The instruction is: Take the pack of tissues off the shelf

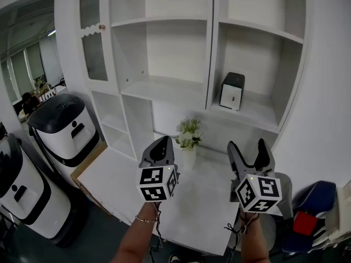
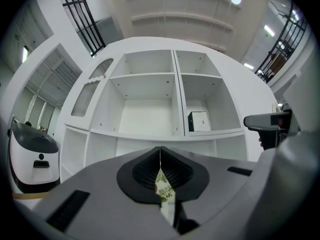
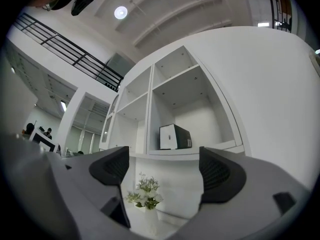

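A person holds 2 grippers over a white counter [image 1: 208, 201], the left gripper [image 1: 163, 142] pressed closed on nothing and the right gripper [image 1: 248, 147] spread wide and empty, well short of the pack of tissues [image 1: 232, 91] upright in the shelf's [image 1: 258, 113] right-hand compartment, above a vase of flowers [image 1: 188, 144].

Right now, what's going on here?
A person holds a pair of tongs in each hand, facing a white shelf unit. The left tongs are shut and empty. The right tongs are open and empty. The pack of tissues sits untouched in the unit's right-hand bay. Below it, a vase of flowers stands on the counter.
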`<state>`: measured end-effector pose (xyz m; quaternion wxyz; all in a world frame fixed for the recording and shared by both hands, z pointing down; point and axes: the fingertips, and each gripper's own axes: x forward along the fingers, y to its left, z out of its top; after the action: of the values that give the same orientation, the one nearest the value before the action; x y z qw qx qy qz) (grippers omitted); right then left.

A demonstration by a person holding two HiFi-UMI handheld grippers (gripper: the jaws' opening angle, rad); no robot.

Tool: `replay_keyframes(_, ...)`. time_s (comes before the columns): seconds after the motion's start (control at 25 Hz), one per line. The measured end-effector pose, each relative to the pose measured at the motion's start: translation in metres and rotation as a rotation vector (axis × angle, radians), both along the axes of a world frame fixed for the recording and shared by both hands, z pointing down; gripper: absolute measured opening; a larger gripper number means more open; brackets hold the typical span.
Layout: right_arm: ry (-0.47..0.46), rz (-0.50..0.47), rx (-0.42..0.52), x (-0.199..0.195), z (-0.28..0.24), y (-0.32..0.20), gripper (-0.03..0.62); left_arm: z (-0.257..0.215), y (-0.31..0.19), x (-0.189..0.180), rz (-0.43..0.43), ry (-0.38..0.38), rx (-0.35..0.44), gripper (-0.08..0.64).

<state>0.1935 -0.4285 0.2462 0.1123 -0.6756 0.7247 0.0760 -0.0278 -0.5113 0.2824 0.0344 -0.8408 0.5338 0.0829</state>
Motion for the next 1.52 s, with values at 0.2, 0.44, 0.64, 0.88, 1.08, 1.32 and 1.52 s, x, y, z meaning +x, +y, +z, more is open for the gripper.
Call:
replay_keyframes(0.2, 0.017, 0.011, 0.002, -0.003, -0.021, -0.018, 0.426, -0.013, -0.010, -0.001, 0.012, 0.018, 0.015, 0.019)
replay_keyframes(0.44, 0.031, 0.054, 0.007, 0.004, -0.047, -0.038, 0.426, -0.024, -0.028, -0.008, 0.006, 0.017, 0.034, 0.020)
replay_keyframes(0.64, 0.052, 0.109, 0.017, 0.010, -0.068, -0.055, 0.425, -0.036, -0.044, -0.016, -0.005, 0.001, 0.056, 0.019)
replay_keyframes(0.88, 0.066, 0.158, 0.003, 0.013, -0.079, -0.078, 0.423, -0.046, -0.058, -0.023, -0.001, -0.013, 0.075, 0.020)
replay_keyframes(1.08, 0.074, 0.176, -0.008, 0.009, -0.085, -0.097, 0.422, -0.053, -0.073, -0.025, 0.008, -0.018, 0.088, 0.020)
replay_keyframes(1.32, 0.078, 0.219, -0.022, 0.010, -0.089, -0.117, 0.422, -0.055, -0.090, -0.032, 0.021, -0.009, 0.091, 0.020)
replay_keyframes(1.52, 0.086, 0.257, -0.030, 0.011, -0.093, -0.134, 0.422, -0.056, -0.099, -0.037, 0.030, 0.002, 0.099, 0.020)
